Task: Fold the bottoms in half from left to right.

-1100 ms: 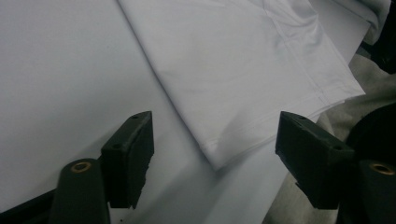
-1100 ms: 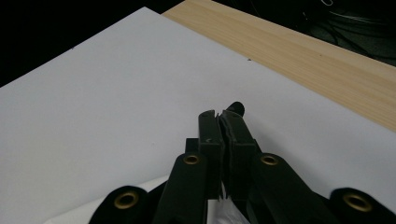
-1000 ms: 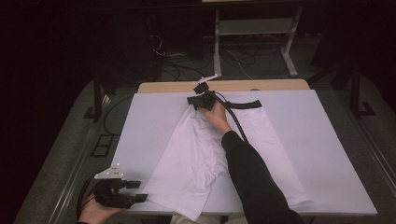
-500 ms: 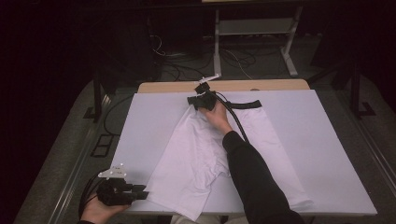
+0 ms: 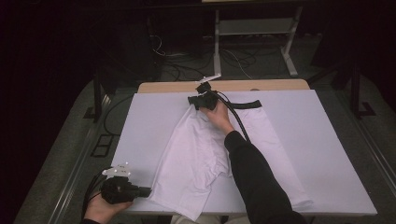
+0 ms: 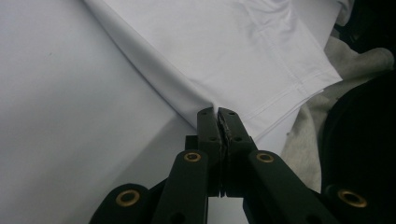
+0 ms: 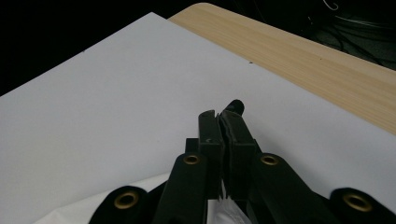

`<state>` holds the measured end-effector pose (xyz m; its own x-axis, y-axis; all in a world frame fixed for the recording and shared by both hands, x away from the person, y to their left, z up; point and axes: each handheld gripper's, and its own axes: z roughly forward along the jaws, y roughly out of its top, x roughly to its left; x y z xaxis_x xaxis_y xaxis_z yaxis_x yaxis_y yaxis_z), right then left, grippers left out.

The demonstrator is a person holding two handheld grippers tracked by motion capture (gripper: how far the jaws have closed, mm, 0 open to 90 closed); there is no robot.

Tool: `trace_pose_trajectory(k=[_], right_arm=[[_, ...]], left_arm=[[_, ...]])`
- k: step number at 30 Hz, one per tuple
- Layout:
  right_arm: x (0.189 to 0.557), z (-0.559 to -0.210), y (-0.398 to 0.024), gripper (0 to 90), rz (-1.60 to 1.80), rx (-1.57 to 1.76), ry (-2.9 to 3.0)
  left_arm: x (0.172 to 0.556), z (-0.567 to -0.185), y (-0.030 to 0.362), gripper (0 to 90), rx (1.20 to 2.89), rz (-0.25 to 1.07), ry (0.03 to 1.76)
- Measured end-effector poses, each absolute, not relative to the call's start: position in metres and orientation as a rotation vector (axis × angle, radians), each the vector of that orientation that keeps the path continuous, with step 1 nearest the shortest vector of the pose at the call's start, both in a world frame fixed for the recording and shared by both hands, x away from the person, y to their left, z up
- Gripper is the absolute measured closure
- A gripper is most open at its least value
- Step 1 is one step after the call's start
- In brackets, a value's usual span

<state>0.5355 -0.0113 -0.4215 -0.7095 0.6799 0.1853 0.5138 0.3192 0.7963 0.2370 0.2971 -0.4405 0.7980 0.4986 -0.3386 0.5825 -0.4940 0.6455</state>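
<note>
White cloth, a garment [image 5: 205,158], lies spread on the paper-covered bench [image 5: 327,154], its long axis running slantwise from the near-left corner up toward the far middle. At the left, the left gripper [image 5: 145,191] sits at the bench's near edge, level with the garment's lower hem. Its jaws have just been closing, and in the left gripper view its fingers [image 6: 208,126] stand pressed together on a fold at the hem's edge, the cloth fanning away ahead and to the right of them. Moving right and farther off, the right gripper [image 5: 195,102] rests at the garment's far end, the person's right hand [image 5: 218,116] on the cloth just behind it. In the right gripper view its fingers [image 7: 210,130] are also narrow, with white fabric caught low between them and bare paper ahead. So each end of the long axis is pinched, the left hand nearer the hem and the right nearer the top. Any coming lift or fold likely turns on keeping that slanted line taut between the two.
</note>
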Motion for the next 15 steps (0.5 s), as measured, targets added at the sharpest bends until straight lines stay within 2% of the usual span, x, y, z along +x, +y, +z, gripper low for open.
trace_pose_trajectory(k=[15], right_arm=[[0.533,-0.413,-0.018,85.6,1.291,1.041,2.433]], left_arm=[[0.238,-0.425,0.279,88.0,2.174,-0.122,0.692]])
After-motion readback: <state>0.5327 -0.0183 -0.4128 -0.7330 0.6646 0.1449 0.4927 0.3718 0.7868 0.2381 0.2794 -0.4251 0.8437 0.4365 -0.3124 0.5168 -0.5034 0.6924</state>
